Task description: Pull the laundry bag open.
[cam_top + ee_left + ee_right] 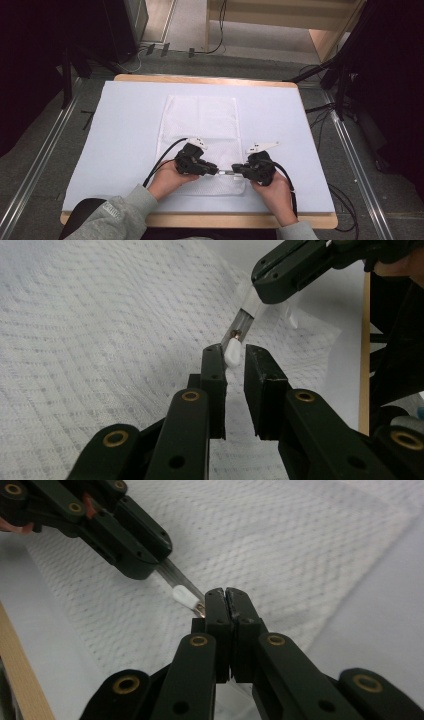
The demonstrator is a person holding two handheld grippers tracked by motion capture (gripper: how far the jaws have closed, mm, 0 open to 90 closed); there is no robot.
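Note:
A white mesh bag (pixel 202 120) lies flat on the pale table cover (pixel 125 130). Both grippers meet at its near edge. In the left gripper view my left gripper (pixel 234 352) stands slightly open, with the white zipper pull tab (pixel 232 356) between its tips. My right gripper (pixel 226 594) is shut on the bag's edge beside the small brown slider (pixel 201 611) and the pull tab (pixel 184 597). From above, the left gripper (pixel 219 171) and right gripper (pixel 235 172) point at each other, a short strip between them. The right gripper (pixel 260 292) grips a translucent strip leading to the tab.
The wooden table edge (pixel 200 220) runs just behind my hands. Cables (pixel 345 205) trail on the floor at the right, and dark stands (pixel 340 75) rise beyond the table's far corners. Bare cover spreads left and right of the bag.

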